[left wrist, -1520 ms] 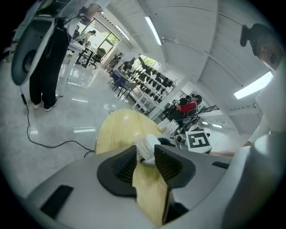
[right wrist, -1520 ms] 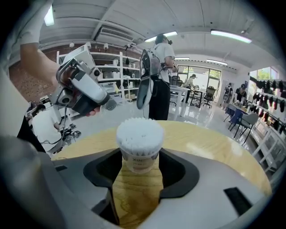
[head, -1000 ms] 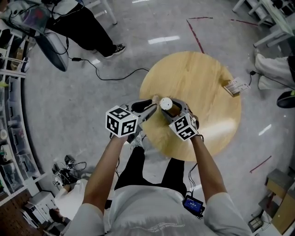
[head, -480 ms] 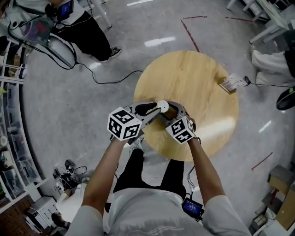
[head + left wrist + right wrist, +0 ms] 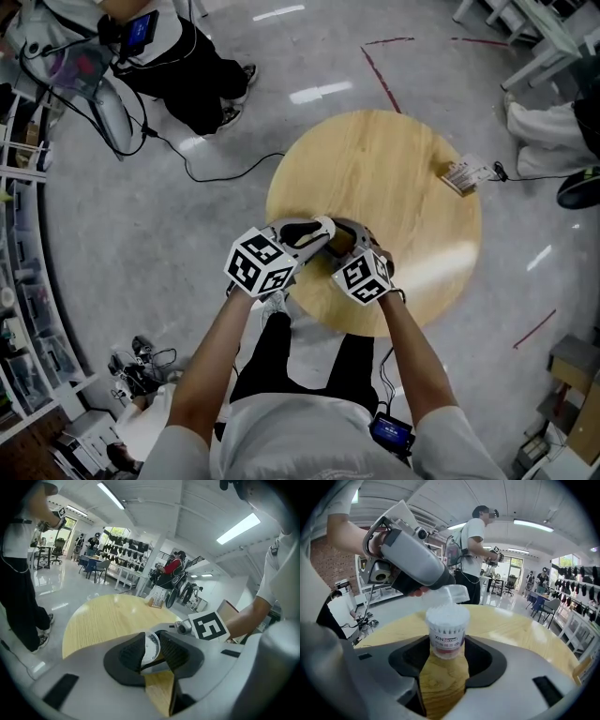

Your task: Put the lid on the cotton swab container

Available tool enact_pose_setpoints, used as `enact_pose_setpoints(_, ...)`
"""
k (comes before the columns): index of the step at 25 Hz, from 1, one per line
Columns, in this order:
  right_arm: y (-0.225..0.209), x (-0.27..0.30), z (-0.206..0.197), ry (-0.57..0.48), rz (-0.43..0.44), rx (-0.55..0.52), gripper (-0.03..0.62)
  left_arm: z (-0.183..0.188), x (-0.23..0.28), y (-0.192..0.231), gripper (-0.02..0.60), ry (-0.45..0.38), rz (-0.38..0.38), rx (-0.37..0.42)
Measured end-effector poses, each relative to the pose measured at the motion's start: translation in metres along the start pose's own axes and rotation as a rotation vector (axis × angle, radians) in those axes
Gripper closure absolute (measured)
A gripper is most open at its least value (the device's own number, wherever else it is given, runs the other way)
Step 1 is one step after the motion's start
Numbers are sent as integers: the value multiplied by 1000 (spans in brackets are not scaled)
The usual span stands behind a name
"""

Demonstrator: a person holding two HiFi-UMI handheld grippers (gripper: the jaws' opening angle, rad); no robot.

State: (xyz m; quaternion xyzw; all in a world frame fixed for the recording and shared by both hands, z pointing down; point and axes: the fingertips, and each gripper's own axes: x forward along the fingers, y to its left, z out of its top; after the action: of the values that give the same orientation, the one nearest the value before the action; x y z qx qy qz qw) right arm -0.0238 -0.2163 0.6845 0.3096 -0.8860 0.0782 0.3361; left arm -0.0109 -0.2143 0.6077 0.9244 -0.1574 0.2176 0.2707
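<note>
A clear tub of cotton swabs (image 5: 447, 630) with a red-and-white label stands upright on the round wooden table (image 5: 403, 178), near its front-left edge. My right gripper (image 5: 447, 654) is shut on the tub's lower part. The clear round lid (image 5: 151, 648) is pinched on edge in my left gripper (image 5: 153, 651). In the right gripper view the lid (image 5: 453, 594) hangs tilted just above and behind the tub's open top, not seated on it. In the head view both grippers meet over the tub, left gripper (image 5: 322, 228) beside right gripper (image 5: 347, 236), and they hide it.
A small printed card or box (image 5: 466, 175) lies at the table's far right edge. A person (image 5: 178, 66) stands beyond the table to the left, with a black cable (image 5: 225, 164) running over the grey floor. Shelving lines the left side.
My left gripper has drawn in closer over the tub's top with the lid. The right gripper has kept its hold, and both have shifted slightly in the view.
</note>
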Motion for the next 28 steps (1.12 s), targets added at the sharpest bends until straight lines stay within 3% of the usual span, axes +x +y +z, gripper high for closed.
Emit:
enact_pose_setpoints(5, 4, 2, 1, -1, 10, -22, 336, -9, 6, 2, 476, 61, 25, 62)
enact_pose_setpoints(12, 5, 2, -2, 3, 12, -12, 339, -12, 12, 2, 494, 85, 46, 124)
enact_pose_setpoints(19, -2, -3, -8, -1, 21, -6, 339, -12, 27, -6, 500, 142, 57, 255)
enact_pose_setpoints(28, -1, -8, -15, 27, 12, -12, 339, -19, 33, -10, 529, 187, 97, 274)
